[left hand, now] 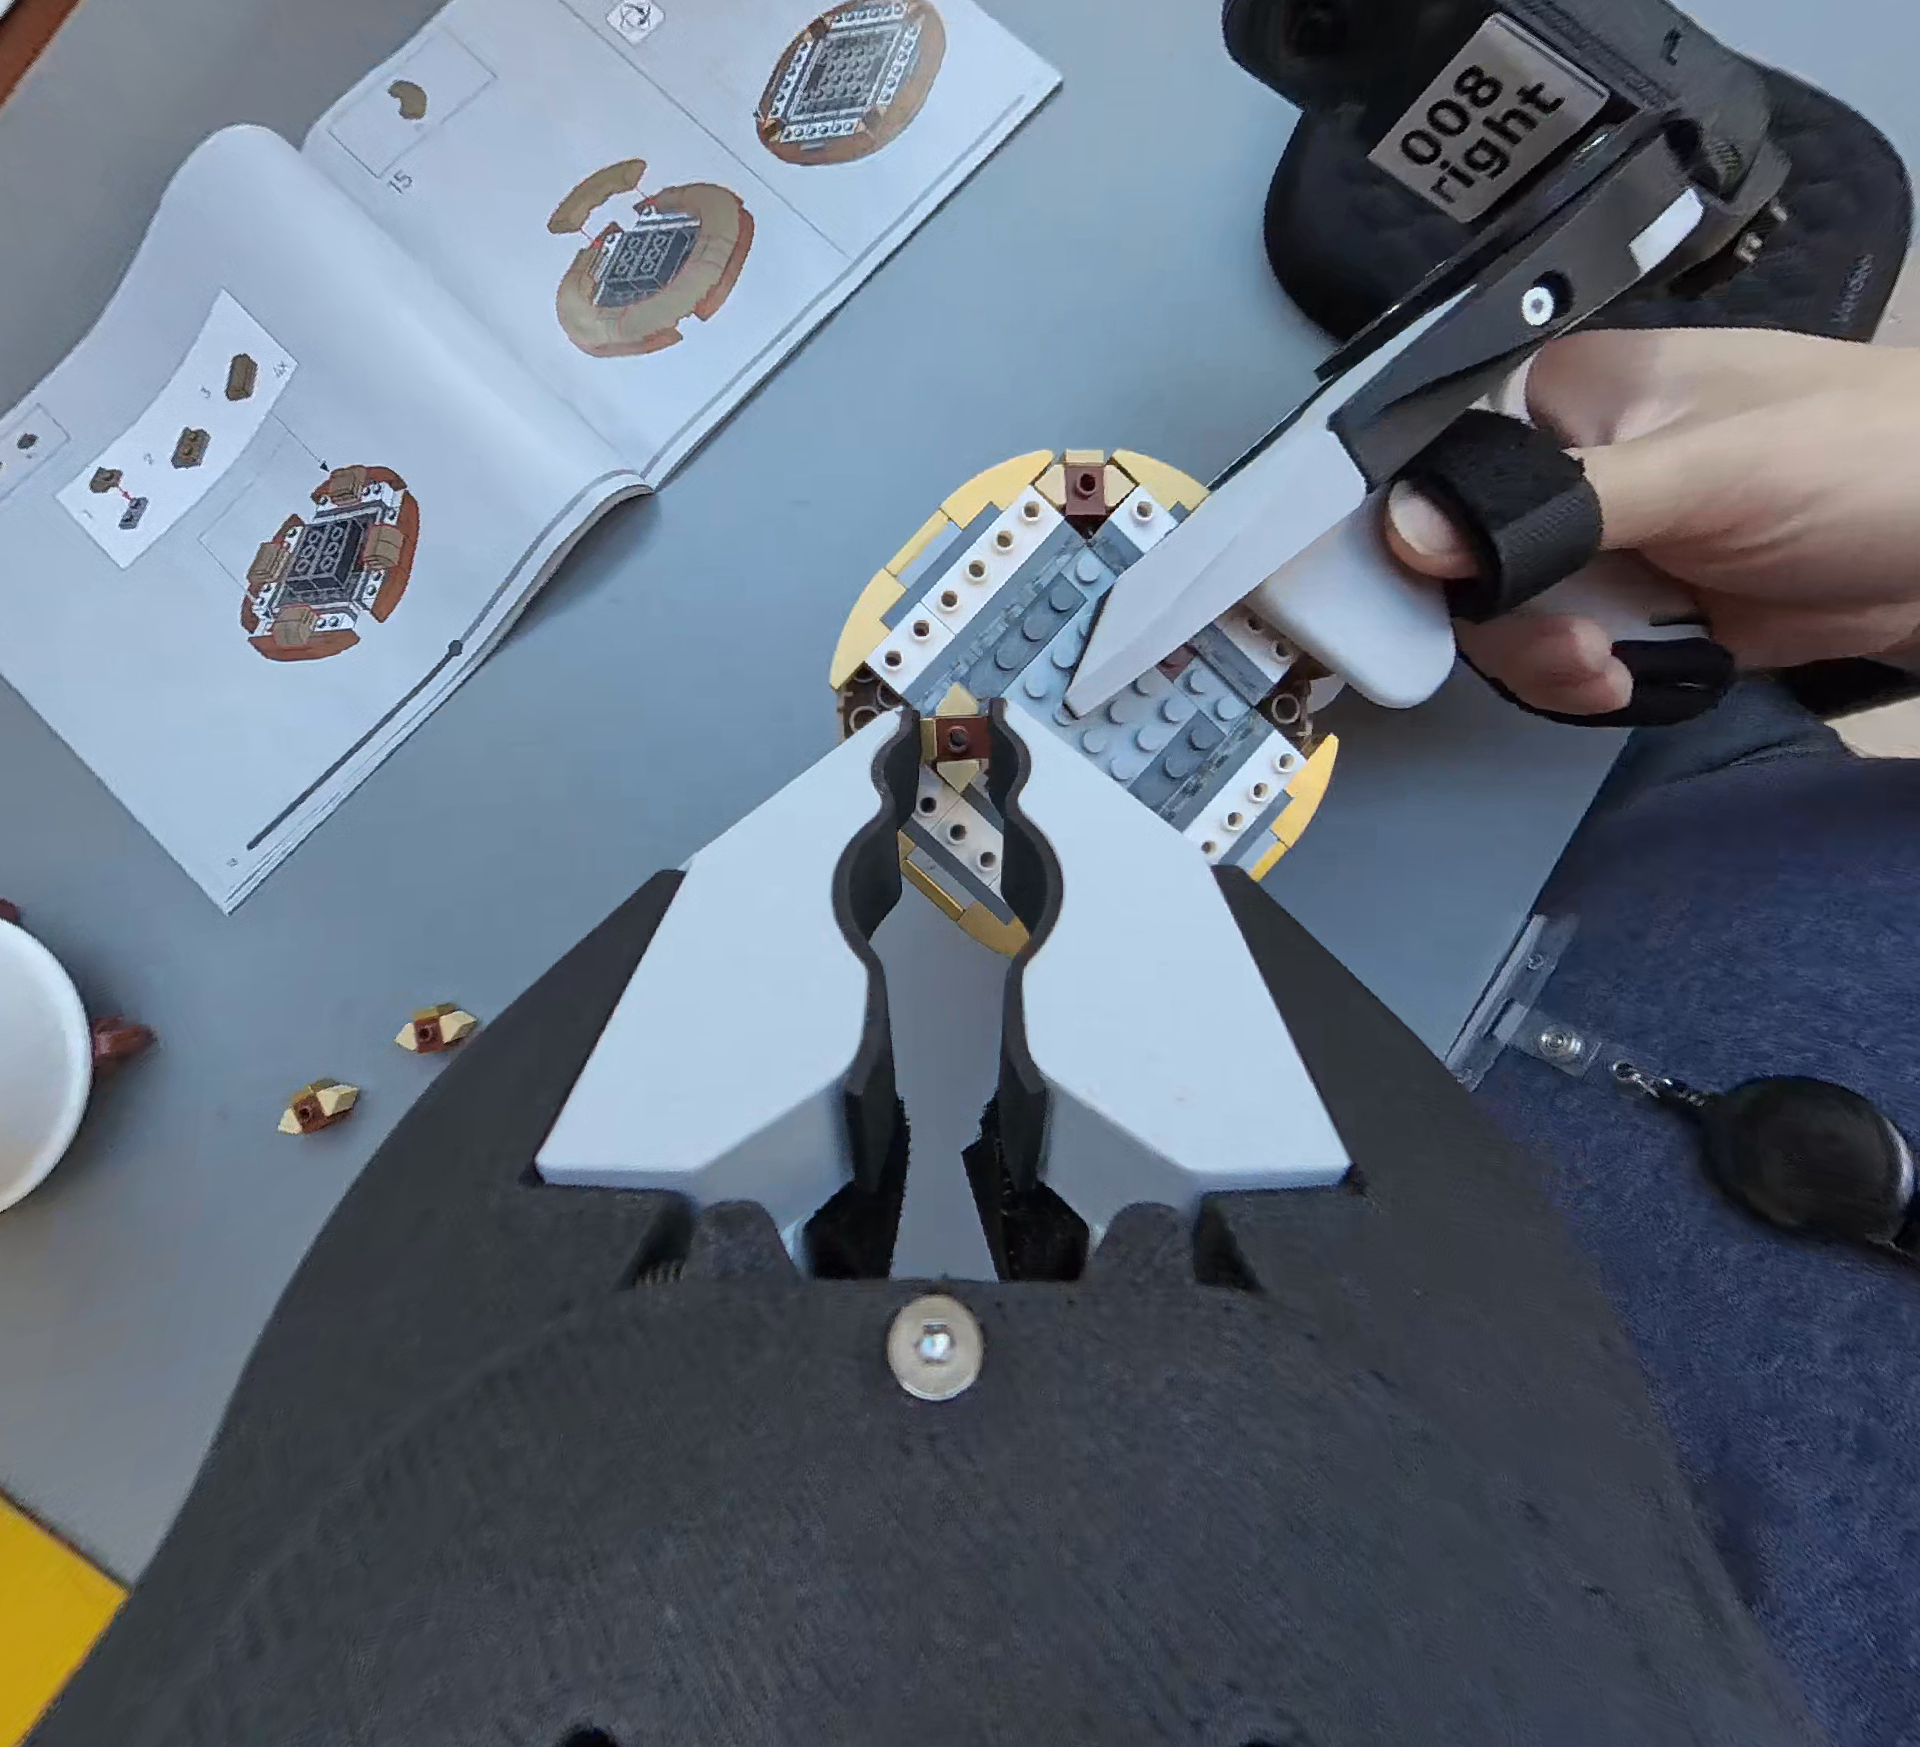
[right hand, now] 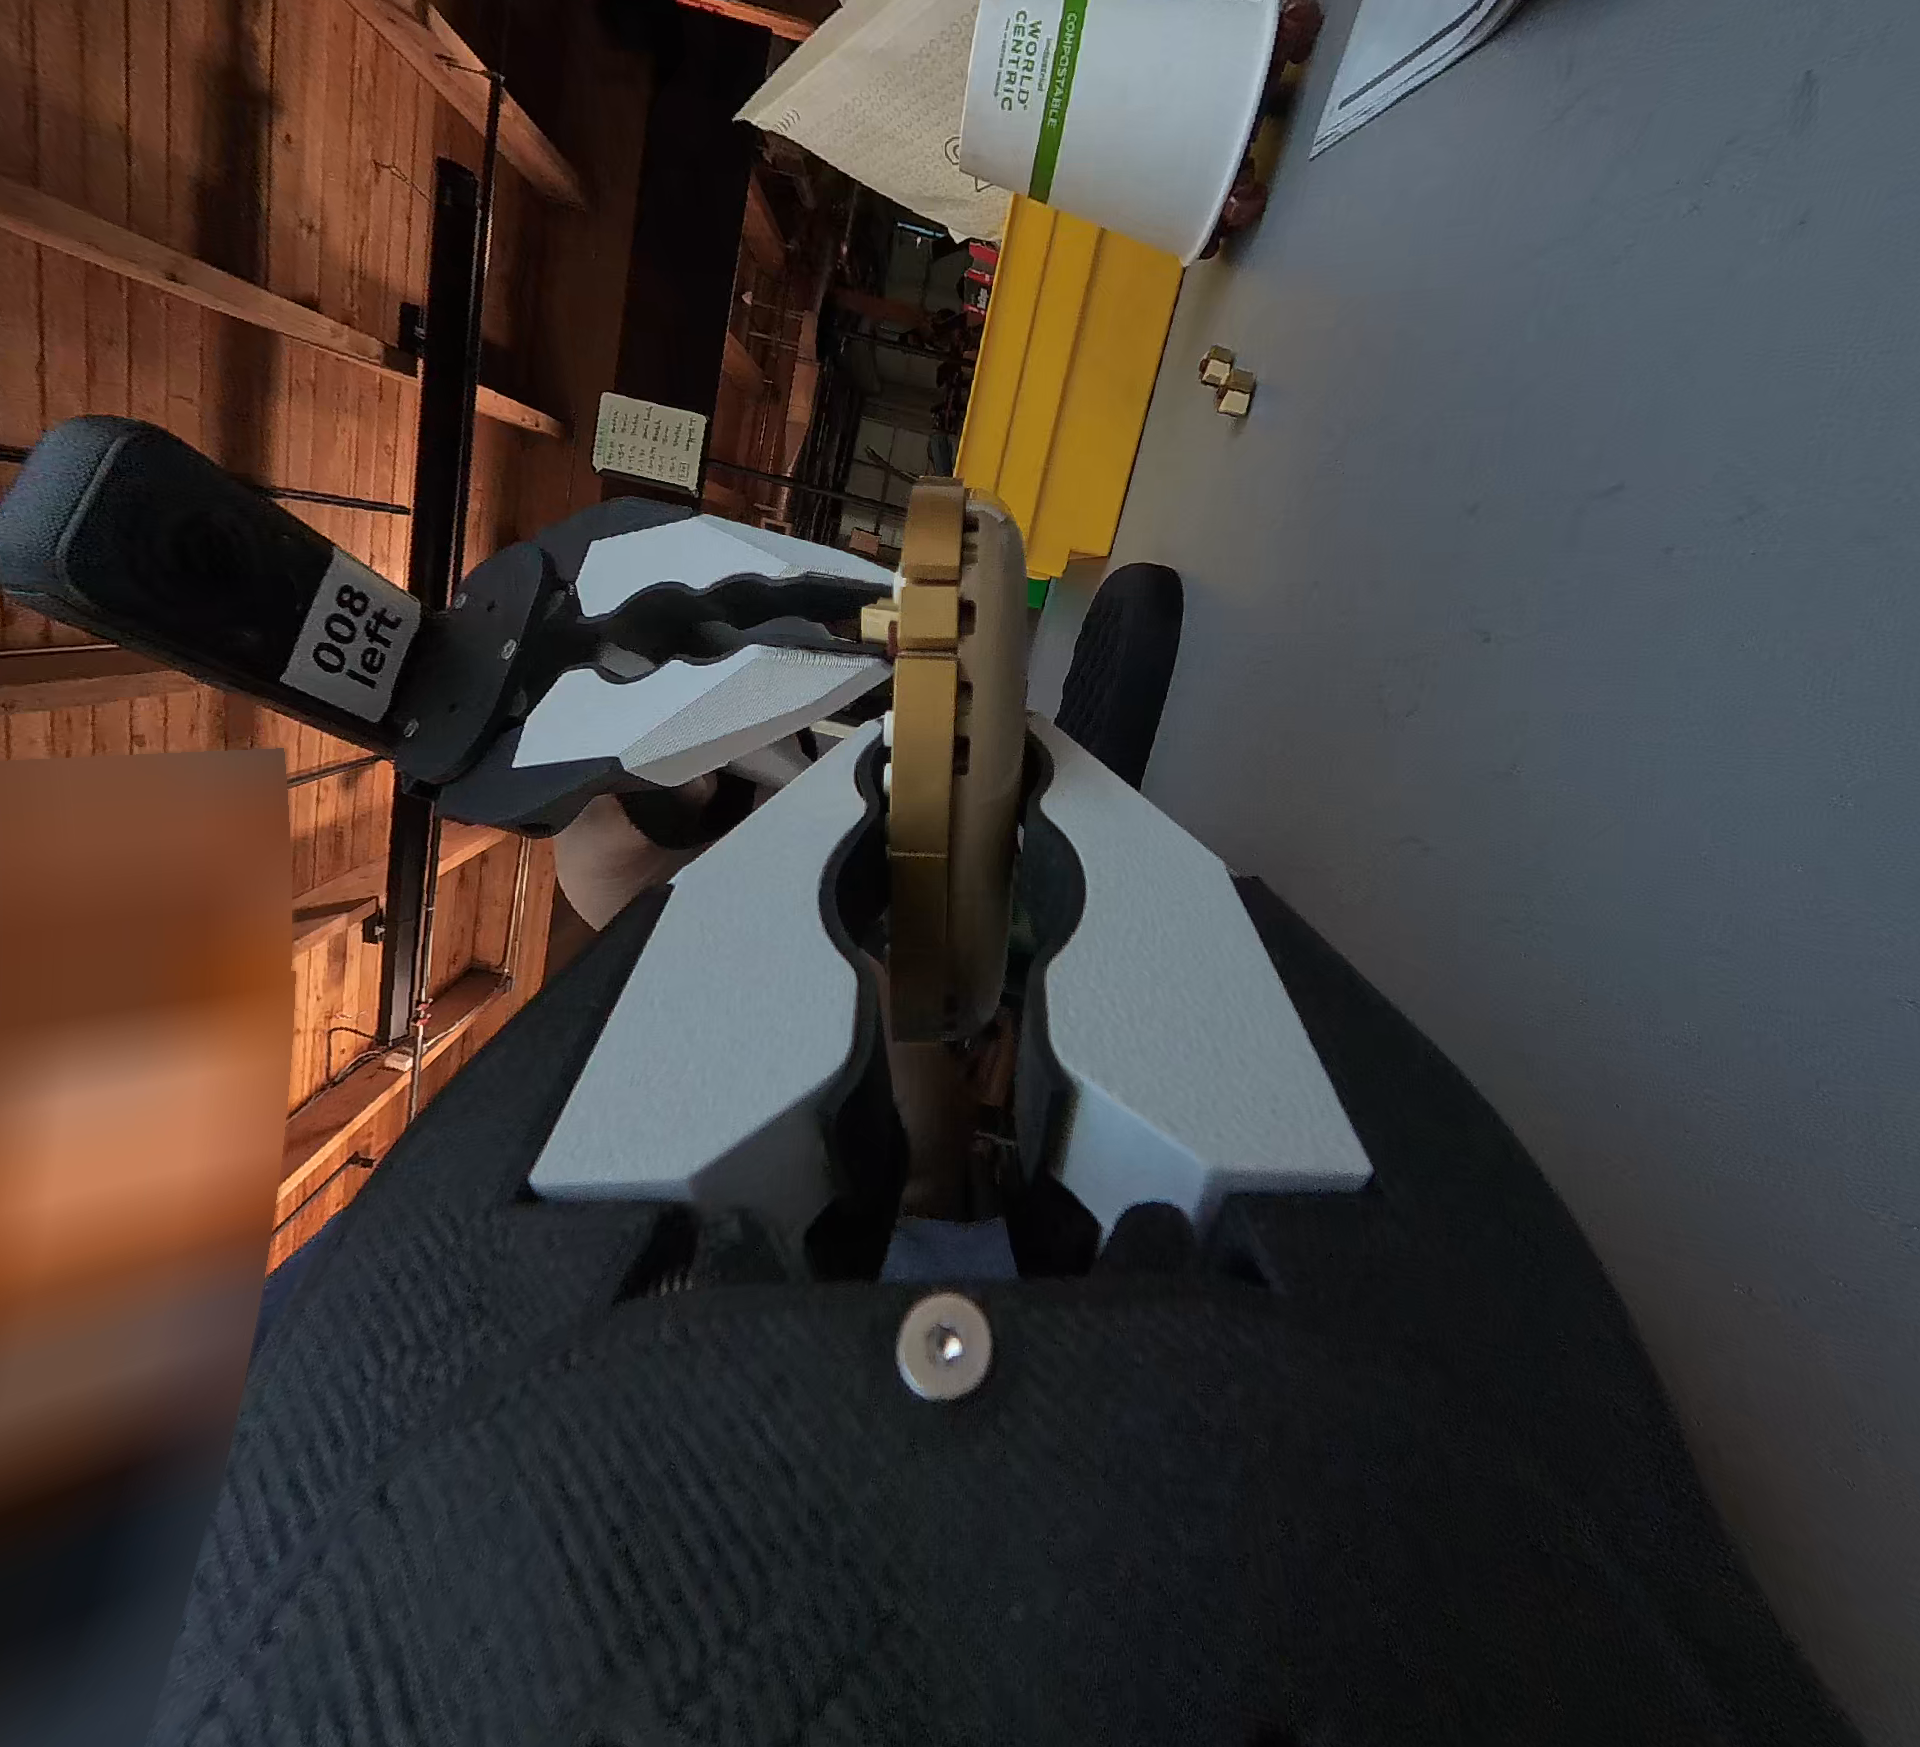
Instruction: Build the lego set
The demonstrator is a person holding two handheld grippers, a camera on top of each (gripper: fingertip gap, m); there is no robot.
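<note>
The round lego base (left hand: 997, 596), with a tan rim, white bricks and a grey studded middle, is held off the grey table. My right gripper (left hand: 1081, 695) is shut on its right side, one finger across the top. In the right wrist view the base (right hand: 920, 866) sits edge-on between the jaws of the right gripper (right hand: 956, 741). My left gripper (left hand: 951, 723) is shut on a small brown-and-tan piece (left hand: 956, 747) at the base's near rim. It also shows in the right wrist view (right hand: 883, 629), touching the base's face.
An open instruction booklet (left hand: 468, 326) lies at the left. Two loose brown-and-tan pieces (left hand: 434, 1029) (left hand: 319, 1107) lie near a white cup (left hand: 31, 1063). The right wrist view shows the cup (right hand: 1122, 108) beside a yellow bin (right hand: 1060, 409). A badge reel (left hand: 1808, 1157) rests on a person's lap. My two grippers' fingertips are within a few centimetres of each other. It is some 25 centimeters from my left tips to the cup (right hand: 1122, 108).
</note>
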